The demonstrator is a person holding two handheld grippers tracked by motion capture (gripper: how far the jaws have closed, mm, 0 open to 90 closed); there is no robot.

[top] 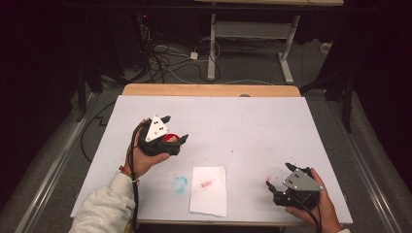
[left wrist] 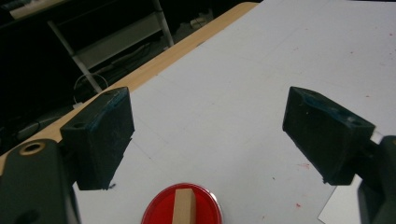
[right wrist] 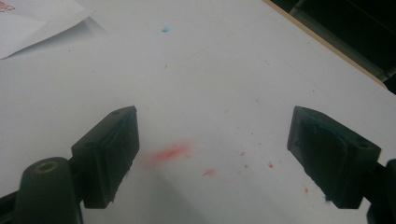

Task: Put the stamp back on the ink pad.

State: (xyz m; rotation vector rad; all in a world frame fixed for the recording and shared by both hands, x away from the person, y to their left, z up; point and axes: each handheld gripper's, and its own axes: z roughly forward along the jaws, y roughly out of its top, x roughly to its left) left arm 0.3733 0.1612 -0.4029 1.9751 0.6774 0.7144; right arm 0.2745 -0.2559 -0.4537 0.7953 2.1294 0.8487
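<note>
The left hand-held gripper (top: 176,130) is wide open and holds nothing, right above the red stamp (left wrist: 182,206) standing on the bench (top: 252,121), so a low jaw might knock it over.

1. The high view is looking forward and down at my bench (top: 252,121) from above my side.
2. My left hand-held gripper (left wrist: 208,135) view is skimming close over the white top towards its wooden far edge.
3. My right hand-held gripper (right wrist: 212,154) view is sitting equally close, sharing the paper sheet (right wrist: 42,21) with the high view.
</note>
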